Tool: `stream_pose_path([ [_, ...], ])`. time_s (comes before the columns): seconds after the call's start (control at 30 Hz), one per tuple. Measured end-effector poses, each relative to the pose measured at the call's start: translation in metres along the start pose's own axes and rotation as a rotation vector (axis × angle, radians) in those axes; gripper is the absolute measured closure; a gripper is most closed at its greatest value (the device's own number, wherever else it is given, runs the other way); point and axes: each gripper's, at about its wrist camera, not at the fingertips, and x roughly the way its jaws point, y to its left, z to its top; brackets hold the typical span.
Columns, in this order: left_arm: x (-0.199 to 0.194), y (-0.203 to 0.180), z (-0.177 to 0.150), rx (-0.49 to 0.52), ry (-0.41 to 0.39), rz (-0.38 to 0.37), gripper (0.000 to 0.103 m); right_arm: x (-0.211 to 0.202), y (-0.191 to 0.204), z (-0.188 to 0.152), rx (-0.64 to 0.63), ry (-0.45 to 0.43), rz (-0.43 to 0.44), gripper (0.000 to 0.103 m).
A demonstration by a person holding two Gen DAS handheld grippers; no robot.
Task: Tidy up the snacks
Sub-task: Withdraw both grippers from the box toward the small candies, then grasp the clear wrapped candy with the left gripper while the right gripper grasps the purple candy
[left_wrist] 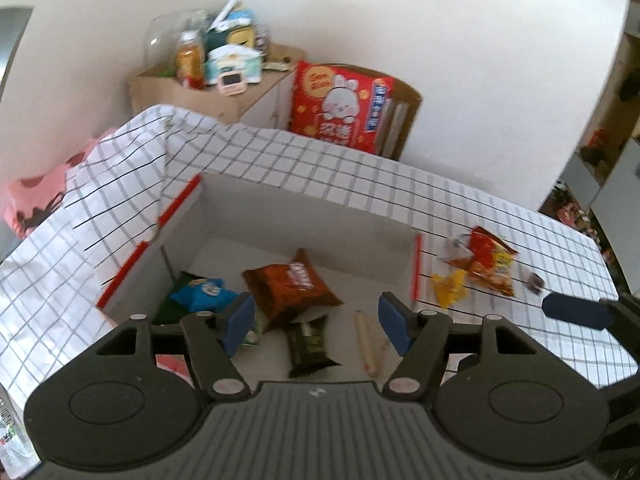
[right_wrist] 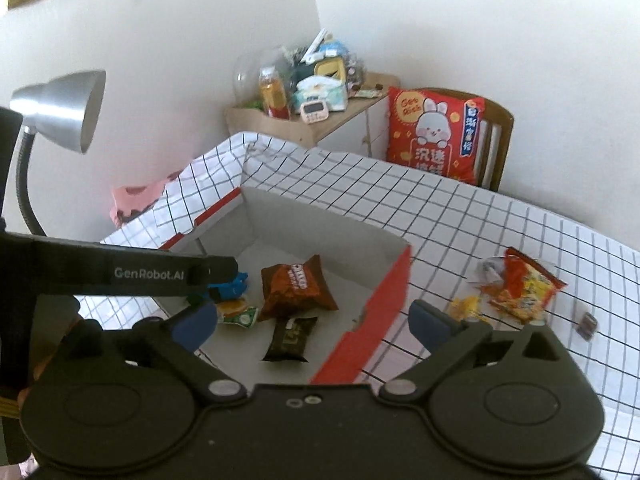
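Observation:
An open cardboard box [left_wrist: 304,208] [right_wrist: 320,220] with red edges sits on the checked tablecloth. Inside lie a brown-orange snack bag [left_wrist: 294,286] [right_wrist: 294,286], a dark packet [left_wrist: 310,346] [right_wrist: 290,338], a blue packet [left_wrist: 202,292] [right_wrist: 230,286] and a green-white packet [right_wrist: 238,314]. On the cloth to the right lie a red-yellow snack bag [left_wrist: 490,266] [right_wrist: 524,290], a yellow wrapper [left_wrist: 450,286] [right_wrist: 466,306] and a small dark candy [left_wrist: 534,280] [right_wrist: 587,325]. My left gripper [left_wrist: 316,322] is open and empty above the box. My right gripper [right_wrist: 314,322] is open and empty over the box's right wall.
A wooden cabinet [left_wrist: 208,92] [right_wrist: 304,124] with bottles and clutter stands behind the table. A red rabbit cushion [left_wrist: 340,104] [right_wrist: 434,132] rests on a chair. A silver desk lamp [right_wrist: 60,110] stands at left. A pink bag [left_wrist: 36,196] lies beyond the left table edge.

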Motion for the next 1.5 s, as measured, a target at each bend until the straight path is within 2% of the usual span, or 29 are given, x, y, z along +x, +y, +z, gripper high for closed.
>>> stream_pose_path([
  [0.13,-0.006,-0.028,-0.008,0.040,-0.003,-0.034,0.028,-0.020,-0.021,-0.013,0.007,-0.022,-0.028,0.001],
  [0.37,0.001,-0.072,-0.022,0.087,0.022,-0.094,0.028,-0.047,-0.064,-0.042,0.034,-0.019,-0.060,0.000],
  [0.57,0.021,-0.109,-0.037,0.115,0.102,-0.149,0.028,-0.054,-0.103,-0.068,0.041,0.034,-0.108,0.000],
  [0.77,0.042,-0.154,-0.046,0.158,0.160,-0.174,0.028,-0.061,-0.138,-0.085,0.029,0.073,-0.109,0.001],
  [1.07,0.092,-0.192,-0.045,0.159,0.264,-0.163,0.028,-0.044,-0.173,-0.103,0.012,0.125,-0.087,0.003],
  [1.3,0.139,-0.210,-0.043,0.163,0.318,-0.107,0.028,-0.014,-0.187,-0.109,-0.037,0.178,-0.047,0.007],
  [1.5,0.169,-0.224,-0.038,0.193,0.345,-0.107,0.028,0.016,-0.196,-0.107,-0.075,0.222,0.002,0.013],
])
